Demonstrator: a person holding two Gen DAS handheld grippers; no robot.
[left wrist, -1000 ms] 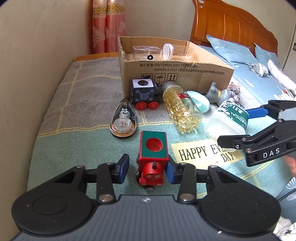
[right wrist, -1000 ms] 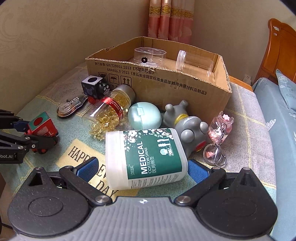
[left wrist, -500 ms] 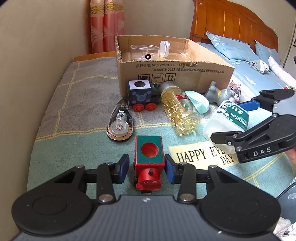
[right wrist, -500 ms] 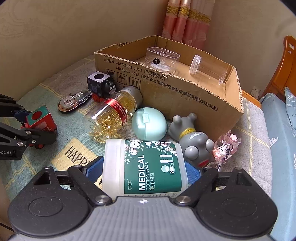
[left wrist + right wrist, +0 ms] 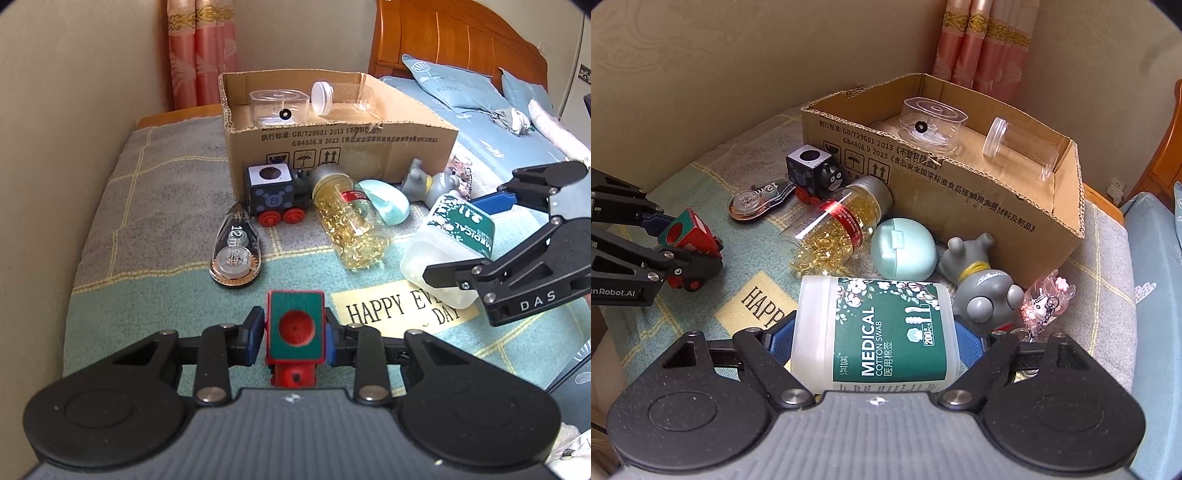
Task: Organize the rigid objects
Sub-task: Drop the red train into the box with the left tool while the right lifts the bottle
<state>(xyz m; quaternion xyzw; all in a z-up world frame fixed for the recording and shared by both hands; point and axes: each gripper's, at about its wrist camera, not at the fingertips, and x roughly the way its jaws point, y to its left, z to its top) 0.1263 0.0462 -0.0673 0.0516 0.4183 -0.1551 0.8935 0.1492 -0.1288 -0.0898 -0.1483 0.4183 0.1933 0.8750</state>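
My left gripper (image 5: 294,334) is shut on a red and green toy train (image 5: 294,332), held just above the blanket; it also shows in the right wrist view (image 5: 690,236). My right gripper (image 5: 875,339) is shut on a white cotton swab box (image 5: 882,332) with a green label, lifted over the blanket; the box shows in the left wrist view (image 5: 450,247). The cardboard box (image 5: 332,147) stands behind, holding a clear square container (image 5: 279,107) and a clear jar (image 5: 343,96).
On the blanket lie a black toy train (image 5: 275,197), a correction tape (image 5: 236,251), a bottle of yellow capsules (image 5: 351,225), a mint egg-shaped case (image 5: 386,205), a grey toy figure (image 5: 982,280) and a pink keychain (image 5: 1045,299). Wall at left, bed at right.
My left gripper has closed on the red and green train and lifted it. My right gripper has closed on the cotton swab box and raised it nearer the cardboard box.
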